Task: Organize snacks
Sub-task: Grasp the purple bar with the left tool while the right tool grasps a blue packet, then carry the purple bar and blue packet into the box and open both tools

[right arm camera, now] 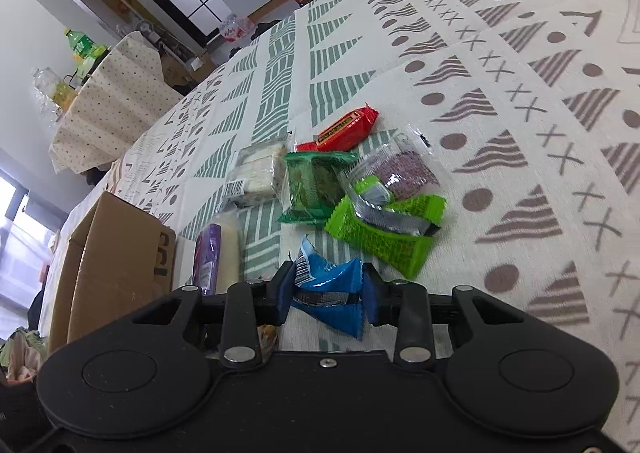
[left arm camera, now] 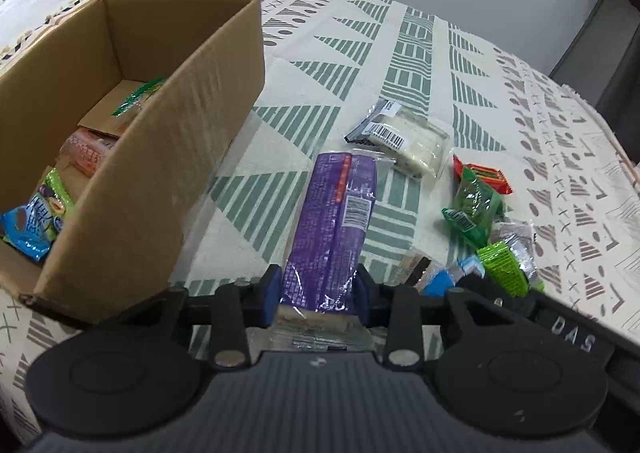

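- Snacks lie loose on the patterned tablecloth (left arm camera: pixel 360 65), in a small heap just beside the cardboard box (left arm camera: pixel 168 157), which already holds a few packets.
- Left gripper (left arm camera: pixel 318 289) has its blue pads pressed against the near end of the long purple packet (left arm camera: pixel 332 221); the wrapper looks pinched in, so I judge it held.
- Right gripper (right arm camera: pixel 329 293) is closed on the small blue packet (right arm camera: pixel 332 293), whose foil is crumpled between the pads.
- Purple packet lies flat with its far end pointing away, near the box wall. It looks light, with a soft cake or bread inside; gripped at one end, it will probably droop, and a hard squeeze could crush it.
- Blue packet seems very light and slick; a hold across its puffed middle suits it better than the crimped seam, which could slip out.
- Waiting behind it are the lime-green packet (right arm camera: pixel 384 237), dark green packet (right arm camera: pixel 316 189), red bar (right arm camera: pixel 344 131) and clear-wrapped white cake (right arm camera: pixel 258 171), overlapping or touching, all thin, crinkly film.
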Motion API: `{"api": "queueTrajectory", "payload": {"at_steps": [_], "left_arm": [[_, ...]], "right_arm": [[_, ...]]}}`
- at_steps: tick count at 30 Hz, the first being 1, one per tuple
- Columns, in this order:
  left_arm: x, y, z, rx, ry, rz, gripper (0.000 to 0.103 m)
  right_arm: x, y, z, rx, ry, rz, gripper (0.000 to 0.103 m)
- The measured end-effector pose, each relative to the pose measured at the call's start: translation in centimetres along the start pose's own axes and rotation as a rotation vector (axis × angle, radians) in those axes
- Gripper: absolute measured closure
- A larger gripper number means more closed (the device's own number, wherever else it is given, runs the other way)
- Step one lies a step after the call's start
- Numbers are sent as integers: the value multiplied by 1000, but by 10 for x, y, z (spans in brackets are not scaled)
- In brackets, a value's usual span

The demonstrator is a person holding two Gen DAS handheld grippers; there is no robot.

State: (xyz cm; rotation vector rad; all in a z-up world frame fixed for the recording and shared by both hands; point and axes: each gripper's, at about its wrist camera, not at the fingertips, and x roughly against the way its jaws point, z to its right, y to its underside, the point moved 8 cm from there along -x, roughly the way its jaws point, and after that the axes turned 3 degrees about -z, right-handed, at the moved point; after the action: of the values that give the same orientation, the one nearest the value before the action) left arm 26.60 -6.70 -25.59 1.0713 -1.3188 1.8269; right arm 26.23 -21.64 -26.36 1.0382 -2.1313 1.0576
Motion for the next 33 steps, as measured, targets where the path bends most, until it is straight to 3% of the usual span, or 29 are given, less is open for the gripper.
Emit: {"api": "queueTrajectory", "payload": {"at_steps": [7, 20, 33], "left_arm": [[20, -4, -4, 41, 41, 18, 68], [71, -24, -5, 23, 112, 140, 68], [117, -55, -46, 108, 164, 227, 68]], "right_arm": [[24, 2, -6, -17, -10, 34, 69], [66, -10, -47, 1, -32, 120, 69], [79, -22, -104, 42, -71, 165, 69]]}}
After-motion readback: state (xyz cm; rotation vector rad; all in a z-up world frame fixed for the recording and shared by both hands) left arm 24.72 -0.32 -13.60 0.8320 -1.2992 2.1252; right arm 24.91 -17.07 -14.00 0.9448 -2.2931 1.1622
